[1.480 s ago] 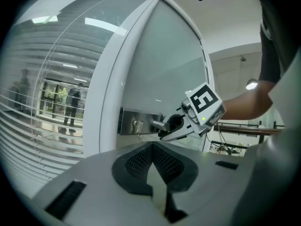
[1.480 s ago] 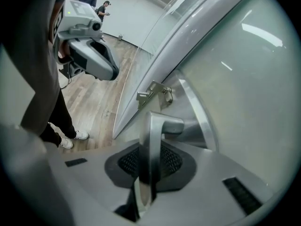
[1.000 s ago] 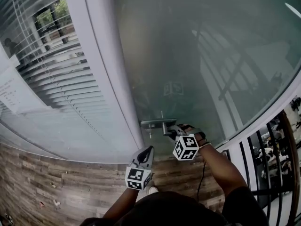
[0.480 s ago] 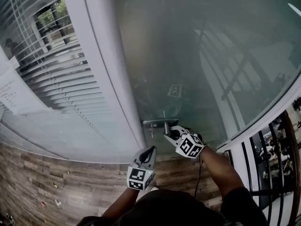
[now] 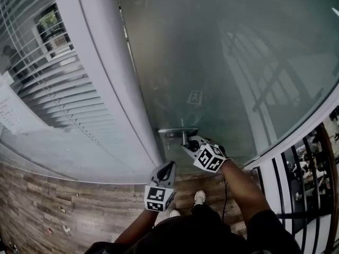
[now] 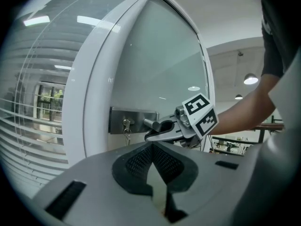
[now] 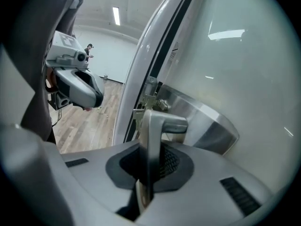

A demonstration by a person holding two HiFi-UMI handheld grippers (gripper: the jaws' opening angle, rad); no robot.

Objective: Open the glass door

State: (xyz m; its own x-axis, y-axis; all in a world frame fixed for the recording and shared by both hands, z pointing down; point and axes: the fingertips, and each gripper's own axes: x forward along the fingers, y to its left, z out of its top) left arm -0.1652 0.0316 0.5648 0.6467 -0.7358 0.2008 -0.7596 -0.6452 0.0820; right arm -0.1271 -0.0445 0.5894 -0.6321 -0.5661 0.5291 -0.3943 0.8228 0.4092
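The frosted glass door [image 5: 222, 62] carries a steel lever handle [image 5: 177, 132] on a lock plate [image 6: 134, 119], with a key [image 6: 126, 128] hanging in it. My right gripper [image 5: 189, 145] is shut on the handle [image 7: 153, 135], and the lever stands between its pads [image 7: 171, 161]. A dark gap runs along the door's left edge, beside the white frame [image 5: 106, 89]. My left gripper [image 5: 165, 169] hangs below and left of the handle, pointing at the lock plate. It is shut on nothing, and its tips [image 6: 151, 147] meet.
Left of the frame, window blinds [image 5: 47, 89] sit behind glass with a paper notice [image 5: 13, 112]. A black railing [image 5: 296, 179] runs at the right. Wooden flooring [image 5: 69, 205] lies below, and the person's shoes [image 5: 198, 197] stand close to the door.
My right gripper has rolled on the handle and shifted slightly. A dark gap has opened along the door's left edge. The left gripper has hardly moved.
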